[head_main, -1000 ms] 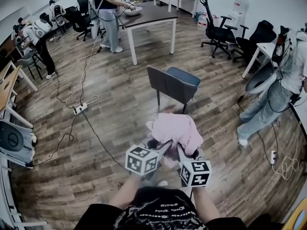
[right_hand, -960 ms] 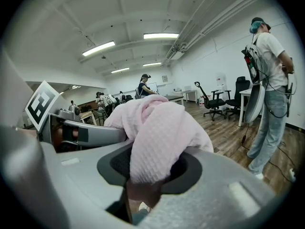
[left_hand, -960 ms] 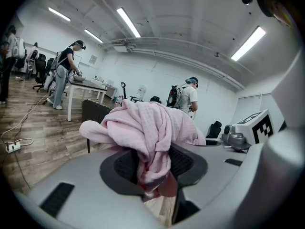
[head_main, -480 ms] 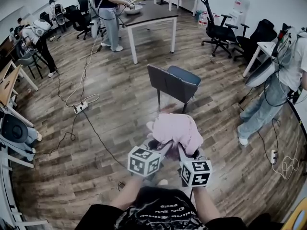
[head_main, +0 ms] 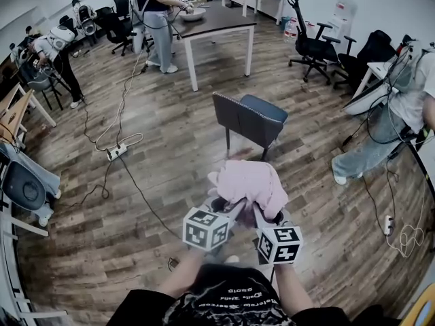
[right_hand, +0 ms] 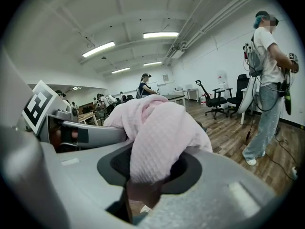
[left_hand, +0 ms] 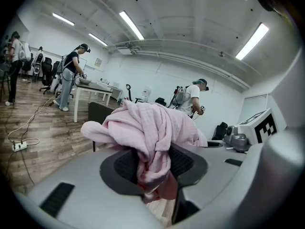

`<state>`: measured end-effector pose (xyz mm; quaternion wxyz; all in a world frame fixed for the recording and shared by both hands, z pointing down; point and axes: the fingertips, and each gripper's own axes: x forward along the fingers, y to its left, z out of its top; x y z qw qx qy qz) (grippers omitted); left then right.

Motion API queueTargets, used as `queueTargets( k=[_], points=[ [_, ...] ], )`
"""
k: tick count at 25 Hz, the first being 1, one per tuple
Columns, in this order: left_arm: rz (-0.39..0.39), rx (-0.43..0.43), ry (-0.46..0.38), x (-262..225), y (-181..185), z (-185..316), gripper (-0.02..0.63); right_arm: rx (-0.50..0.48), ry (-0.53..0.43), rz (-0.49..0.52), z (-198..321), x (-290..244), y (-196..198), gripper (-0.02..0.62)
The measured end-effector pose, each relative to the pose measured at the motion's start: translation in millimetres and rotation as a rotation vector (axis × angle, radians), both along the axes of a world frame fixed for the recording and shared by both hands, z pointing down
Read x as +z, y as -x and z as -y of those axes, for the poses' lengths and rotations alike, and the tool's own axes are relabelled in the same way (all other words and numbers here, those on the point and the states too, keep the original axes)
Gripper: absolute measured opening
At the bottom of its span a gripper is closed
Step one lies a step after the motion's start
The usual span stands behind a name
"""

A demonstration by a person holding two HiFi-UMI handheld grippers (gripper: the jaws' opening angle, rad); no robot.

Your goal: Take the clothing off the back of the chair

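The pink garment [head_main: 248, 185] hangs bunched in the air in front of the person, carried by both tools and well apart from the chair [head_main: 250, 117]. That chair stands farther off on the wooden floor [head_main: 163, 182], its grey back turned toward the camera and its blue-grey seat behind it. The left tool [left_hand: 153, 175] is clamped on a twisted fold of the cloth, which runs down between its dark pads while the rest of the garment heaps over the jaws. The right tool [right_hand: 143, 178] grips another fold in the same way, the fabric draped thickly over its front. In the head view the two tools sit close side by side, with the garment spilling over their tips. A power strip [head_main: 114, 153] with its cable lies on the floor to the left, and a person [head_main: 397, 107] in jeans stands at the right edge.
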<state>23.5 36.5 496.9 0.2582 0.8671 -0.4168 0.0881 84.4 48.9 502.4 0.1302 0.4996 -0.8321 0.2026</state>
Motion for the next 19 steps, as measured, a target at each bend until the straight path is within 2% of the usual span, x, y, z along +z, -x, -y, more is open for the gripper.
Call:
queueTargets(
  k=[19],
  points=[
    [-0.008,0.001,0.005,5,17,1,0.150,-0.010,-0.005,-0.016,1,4,17,0.127]
  ],
)
